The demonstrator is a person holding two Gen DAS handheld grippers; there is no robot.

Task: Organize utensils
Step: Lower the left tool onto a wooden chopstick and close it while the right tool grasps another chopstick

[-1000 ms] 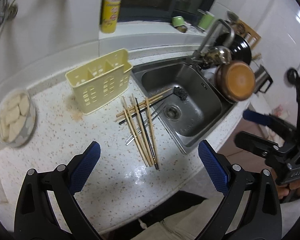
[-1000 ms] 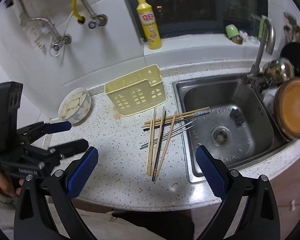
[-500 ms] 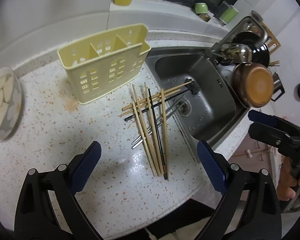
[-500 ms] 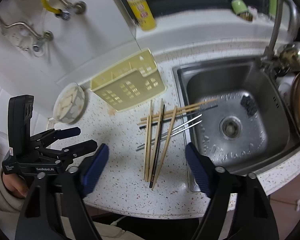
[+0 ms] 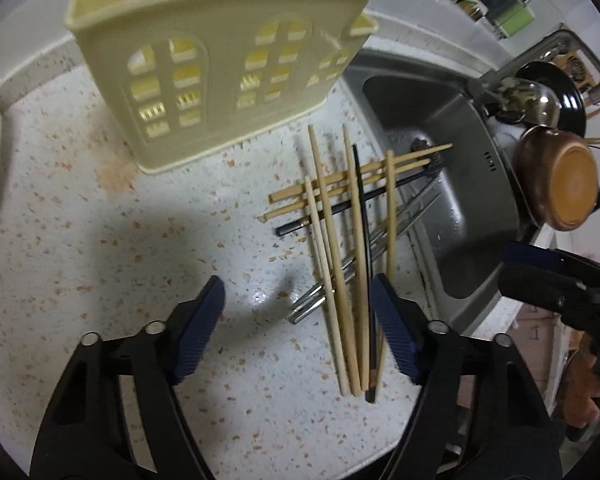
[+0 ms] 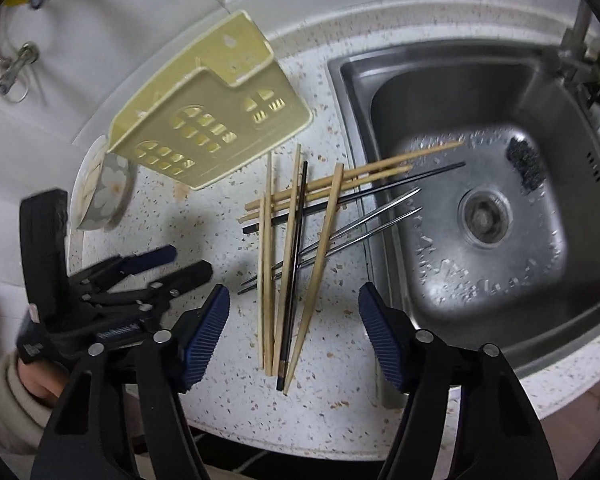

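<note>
A heap of wooden, black and metal chopsticks (image 5: 352,248) lies crossed on the speckled counter beside the sink; it also shows in the right wrist view (image 6: 296,248). A pale yellow plastic utensil holder (image 5: 220,60) stands behind it, also seen in the right wrist view (image 6: 208,120). My left gripper (image 5: 298,328) is open, low over the near ends of the chopsticks; its right pad overlaps them. My right gripper (image 6: 294,332) is open, straddling the same near ends. Each gripper appears in the other's view, the right one (image 5: 556,284) and the left one (image 6: 156,268).
A steel sink (image 6: 480,184) lies right of the chopsticks, some tips reaching over its rim (image 6: 352,128). A brown pan (image 5: 560,184) and dishes sit at the sink's far side. A floral bowl (image 6: 100,192) stands left of the holder. The counter's front edge (image 6: 300,440) is close.
Both grippers have moved down and forward toward the chopsticks, which now fill the views between the fingers. Both jaw gaps look narrower. The chopsticks and holder have not moved.
</note>
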